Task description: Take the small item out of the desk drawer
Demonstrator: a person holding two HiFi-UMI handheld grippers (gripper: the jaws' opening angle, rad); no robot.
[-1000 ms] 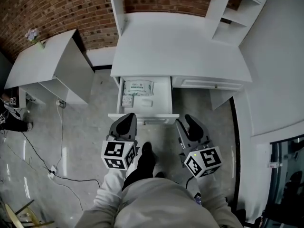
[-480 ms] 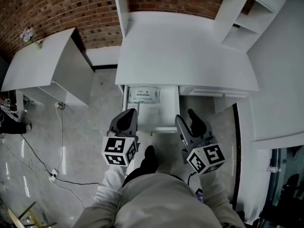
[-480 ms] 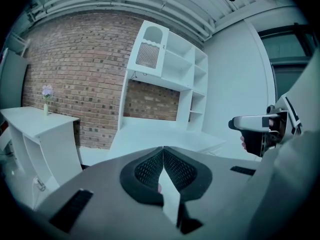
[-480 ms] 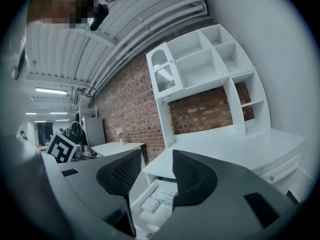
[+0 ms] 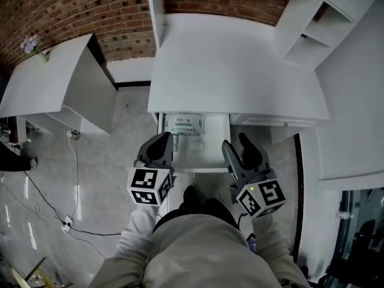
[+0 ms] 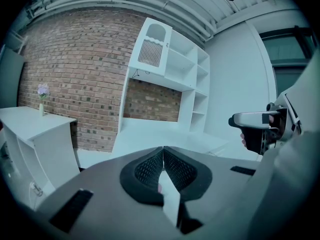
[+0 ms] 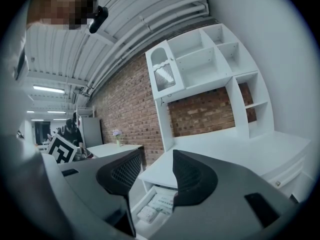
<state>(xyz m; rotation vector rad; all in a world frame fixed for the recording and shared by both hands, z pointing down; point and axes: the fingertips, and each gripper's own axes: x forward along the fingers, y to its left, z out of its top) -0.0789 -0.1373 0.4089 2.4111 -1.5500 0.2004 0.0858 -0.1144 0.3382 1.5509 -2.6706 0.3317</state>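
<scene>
The white desk [image 5: 234, 65] has its left drawer [image 5: 201, 170] pulled out. A white and green wipes packet [image 5: 185, 125] lies at the drawer's back. In the right gripper view the packet [image 7: 165, 201] shows low between the jaws, with a small white item [image 7: 148, 213] in front of it. My left gripper [image 5: 161, 139] hangs over the drawer's front left corner, its jaws meeting at the tips [image 6: 163, 151] with nothing held. My right gripper [image 5: 239, 147] sits at the drawer's front right, its jaws opening with nothing between them [image 7: 155, 176].
A closed second drawer [image 5: 276, 122] is to the right of the open one. A white shelf unit [image 5: 318, 23] stands at the desk's back right. A second white desk [image 5: 54, 83] with a small flower vase [image 5: 33, 44] is at left. Cables [image 5: 66, 221] trail on the floor.
Both grippers have come forward from in front of the drawer to over its front corners. The right gripper's jaws have spread wider. The head view has moved closer to the desk.
</scene>
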